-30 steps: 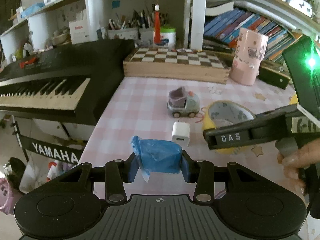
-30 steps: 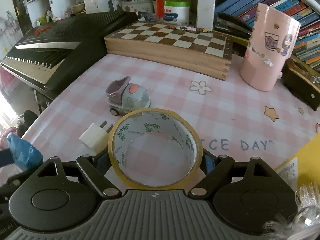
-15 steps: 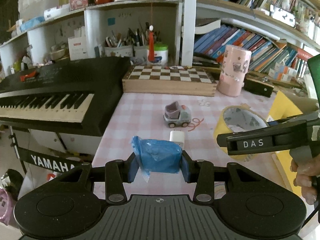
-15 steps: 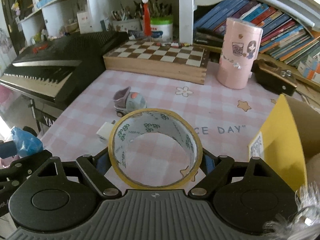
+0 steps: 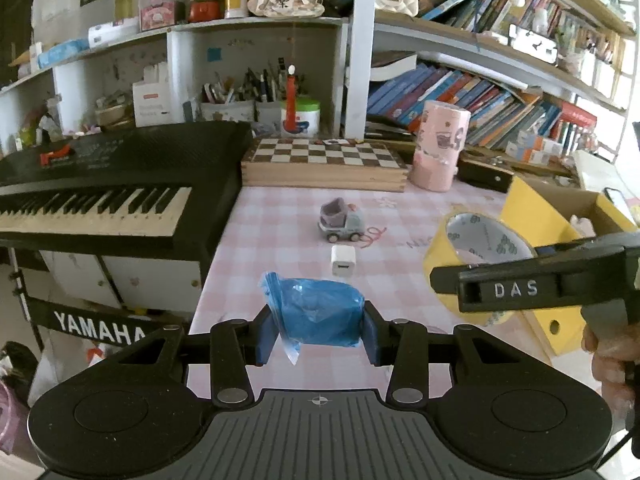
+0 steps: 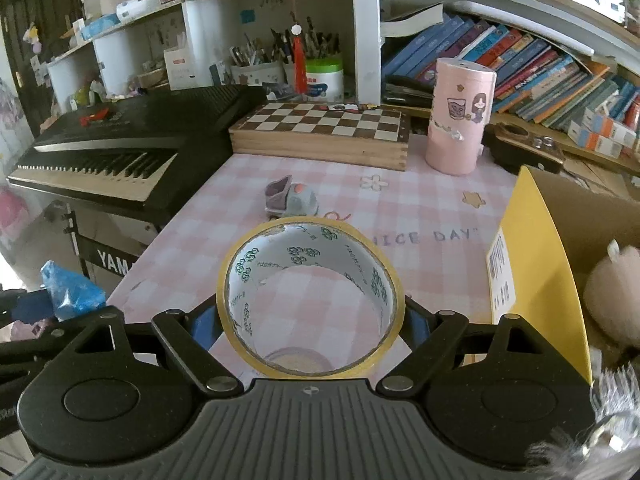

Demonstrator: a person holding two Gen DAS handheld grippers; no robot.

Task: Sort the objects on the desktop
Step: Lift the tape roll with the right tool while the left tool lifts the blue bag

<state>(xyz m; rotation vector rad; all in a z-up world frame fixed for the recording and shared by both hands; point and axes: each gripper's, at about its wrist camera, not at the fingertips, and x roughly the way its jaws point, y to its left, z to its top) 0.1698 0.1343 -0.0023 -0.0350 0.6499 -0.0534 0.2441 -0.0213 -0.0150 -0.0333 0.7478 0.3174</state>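
My left gripper [image 5: 318, 330] is shut on a blue plastic-wrapped bundle [image 5: 318, 312], held above the near edge of the pink checked desk [image 5: 280, 240]. My right gripper [image 6: 310, 320] is shut on a yellow roll of tape [image 6: 310, 292], held above the desk; the roll also shows in the left wrist view [image 5: 476, 248]. A small toy truck [image 5: 340, 224] and a white charger plug [image 5: 343, 260] lie on the desk ahead. A yellow cardboard box [image 6: 536, 272] stands open at the right with a pink plush [image 6: 616, 288] inside.
A black Yamaha keyboard [image 5: 100, 184] fills the left side. A wooden chessboard box [image 5: 324, 164] and a pink cylinder [image 5: 438, 144] stand at the back, with shelves of books and pen holders behind them.
Both grippers have pulled back and risen from the desk with their loads. The yellow box has come into view at the right. The truck and plug look farther away.
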